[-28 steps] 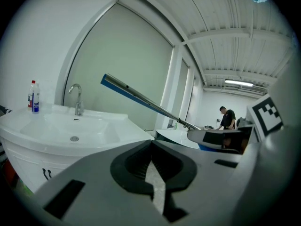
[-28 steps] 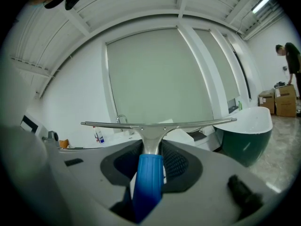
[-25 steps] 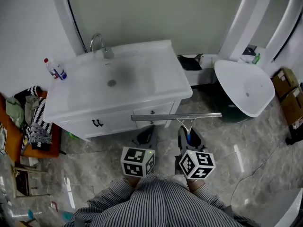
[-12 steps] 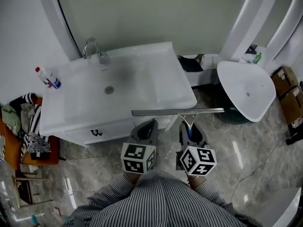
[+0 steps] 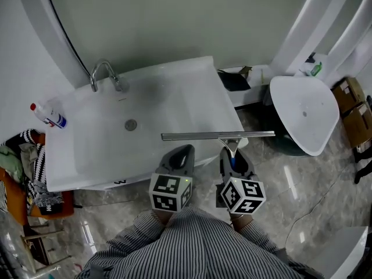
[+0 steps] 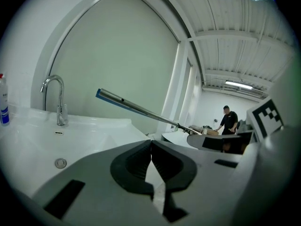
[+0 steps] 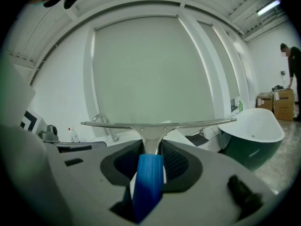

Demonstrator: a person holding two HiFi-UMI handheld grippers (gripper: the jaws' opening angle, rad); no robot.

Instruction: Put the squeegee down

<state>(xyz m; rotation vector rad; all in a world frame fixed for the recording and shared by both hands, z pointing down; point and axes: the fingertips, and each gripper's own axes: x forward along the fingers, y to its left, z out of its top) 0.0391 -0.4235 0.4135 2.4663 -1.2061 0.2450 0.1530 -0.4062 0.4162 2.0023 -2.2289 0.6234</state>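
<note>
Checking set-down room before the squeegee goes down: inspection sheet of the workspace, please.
Surface: white sink top with faucet, mostly bare.
Job's things: squeegee, blade level over the top's front right edge.
Clutter: spray bottle at the top's left edge; clothes pile left.
Grippers: right hand-held gripper shut on the squeegee; left hand-held gripper shut, empty.
Cables: thin line on floor, maybe a cable.
Surroundings: bathtub, cardboard boxes right.

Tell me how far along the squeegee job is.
Done: nothing is set down yet. In hand: the right gripper is shut on the squeegee, its blade in the air by the sink counter; the left gripper is shut, empty. Left: lower it onto a surface and release.
</note>
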